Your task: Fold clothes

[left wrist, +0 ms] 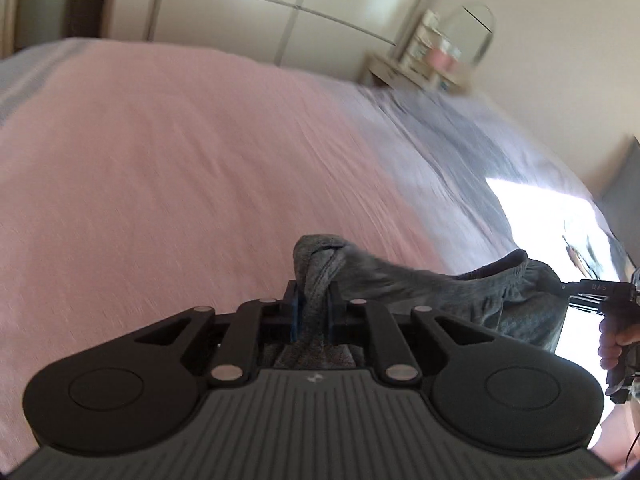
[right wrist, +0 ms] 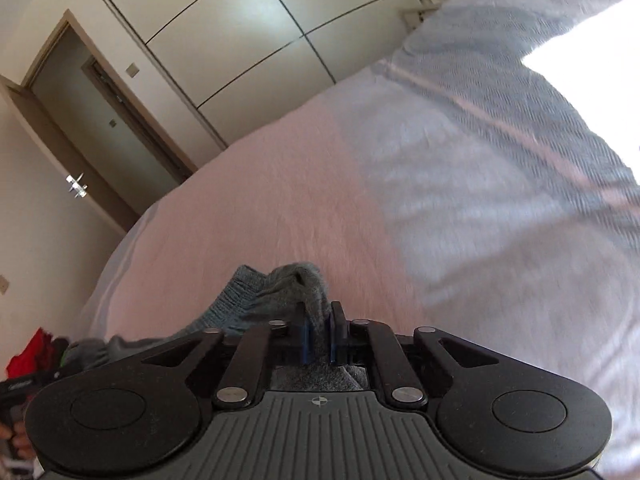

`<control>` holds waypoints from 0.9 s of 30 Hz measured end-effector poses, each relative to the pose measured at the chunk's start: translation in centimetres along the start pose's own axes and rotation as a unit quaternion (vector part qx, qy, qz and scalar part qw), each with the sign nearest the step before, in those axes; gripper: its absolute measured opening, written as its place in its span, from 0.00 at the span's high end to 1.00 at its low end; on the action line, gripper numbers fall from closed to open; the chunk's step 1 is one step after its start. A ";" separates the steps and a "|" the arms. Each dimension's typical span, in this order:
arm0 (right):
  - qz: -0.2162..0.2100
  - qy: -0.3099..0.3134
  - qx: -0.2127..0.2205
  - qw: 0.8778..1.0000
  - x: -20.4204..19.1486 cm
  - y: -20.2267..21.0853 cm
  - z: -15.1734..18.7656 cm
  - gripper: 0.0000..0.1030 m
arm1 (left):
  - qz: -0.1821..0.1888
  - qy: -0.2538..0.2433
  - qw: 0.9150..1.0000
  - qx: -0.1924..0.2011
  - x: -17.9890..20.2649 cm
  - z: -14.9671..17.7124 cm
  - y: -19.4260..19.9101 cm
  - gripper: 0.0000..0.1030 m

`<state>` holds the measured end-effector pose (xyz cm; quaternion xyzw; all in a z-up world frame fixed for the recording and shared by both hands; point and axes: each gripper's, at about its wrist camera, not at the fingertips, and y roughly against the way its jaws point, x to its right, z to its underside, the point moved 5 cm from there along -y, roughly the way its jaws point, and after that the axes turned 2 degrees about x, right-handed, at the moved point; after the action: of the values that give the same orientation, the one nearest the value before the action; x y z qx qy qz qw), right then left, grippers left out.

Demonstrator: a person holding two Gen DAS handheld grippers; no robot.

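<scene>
Left hand-held gripper [left wrist: 314, 304] | pinching grey garment [left wrist: 420, 284] (right likewise) | over bed [left wrist: 160, 160]

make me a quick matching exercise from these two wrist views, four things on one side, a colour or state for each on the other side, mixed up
Things:
1. left gripper
2. bedspread
3. door
4. clothes pile

Colours or states:
A. pink, spread flat
B. red, at the left edge of the right wrist view
C. shut on the grey garment
D. standing open

Pairs: 1-C, 2-A, 3-D, 4-B

The right gripper is shut on the same garment, which hangs between the two grippers above the bed.
</scene>
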<state>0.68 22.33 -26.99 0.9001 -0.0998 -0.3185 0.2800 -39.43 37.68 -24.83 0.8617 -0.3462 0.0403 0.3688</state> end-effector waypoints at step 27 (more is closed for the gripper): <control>-0.031 -0.274 -0.271 0.922 -2.5 3.9 26.6 0.51 | -0.087 0.376 0.914 -0.126 -5.5 21.8 9.4 0.57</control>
<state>-17.96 8.27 -40.52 0.6699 -0.0547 -0.5764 0.4649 -53.54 21.68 -36.69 0.7556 -0.1077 0.2855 0.5796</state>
